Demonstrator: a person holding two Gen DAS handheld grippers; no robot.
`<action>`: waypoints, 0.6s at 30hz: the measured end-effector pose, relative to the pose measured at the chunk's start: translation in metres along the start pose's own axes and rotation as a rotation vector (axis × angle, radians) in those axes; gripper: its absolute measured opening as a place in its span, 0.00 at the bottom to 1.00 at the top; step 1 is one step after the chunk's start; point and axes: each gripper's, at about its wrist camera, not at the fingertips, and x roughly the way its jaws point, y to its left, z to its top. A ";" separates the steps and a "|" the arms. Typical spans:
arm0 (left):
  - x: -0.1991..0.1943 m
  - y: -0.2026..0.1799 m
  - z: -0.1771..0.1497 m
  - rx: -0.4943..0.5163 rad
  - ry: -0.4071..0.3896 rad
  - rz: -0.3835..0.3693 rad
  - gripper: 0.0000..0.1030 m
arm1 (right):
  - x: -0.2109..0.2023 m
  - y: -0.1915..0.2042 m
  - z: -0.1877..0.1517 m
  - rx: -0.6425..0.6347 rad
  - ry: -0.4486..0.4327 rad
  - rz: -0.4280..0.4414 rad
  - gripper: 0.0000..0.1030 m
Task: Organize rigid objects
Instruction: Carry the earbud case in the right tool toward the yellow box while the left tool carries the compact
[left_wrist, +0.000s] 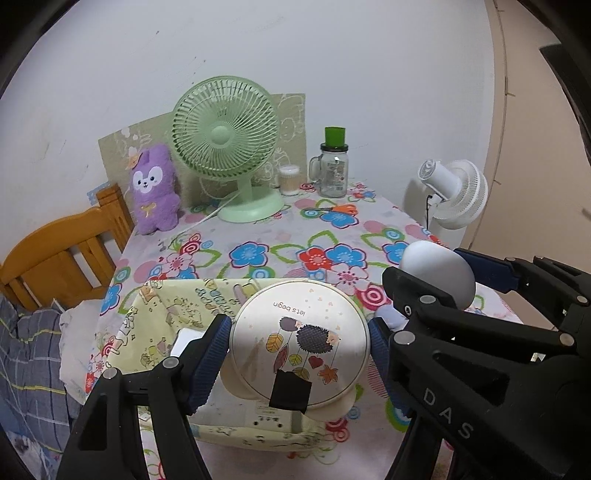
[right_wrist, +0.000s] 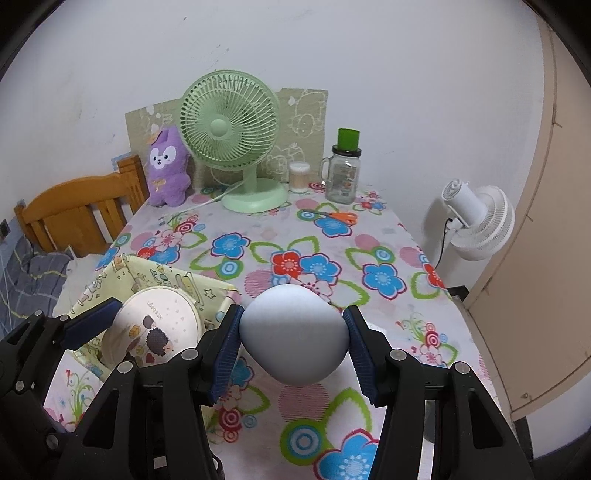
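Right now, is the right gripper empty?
No, the right gripper is clamped on a pale blue egg-shaped object, both pads pressing its sides.

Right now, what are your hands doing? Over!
Left gripper holds round tin over basket. Right gripper holds pale egg. Nothing blocking.

open mid-table, fan, jar behind

Flower-patterned surface: far edge carries purple plush, green fan, swab tub, glass jar; orange scissors nearer; yellow fabric bin near left.
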 end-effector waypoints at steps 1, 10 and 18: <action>0.002 0.003 0.000 -0.003 0.005 0.003 0.74 | 0.003 0.003 0.000 -0.002 0.004 0.002 0.56; 0.014 0.029 -0.004 -0.011 0.042 0.031 0.74 | 0.022 0.029 0.004 -0.012 0.040 0.023 0.56; 0.032 0.053 -0.011 -0.046 0.097 0.037 0.74 | 0.037 0.053 0.007 -0.044 0.063 0.052 0.56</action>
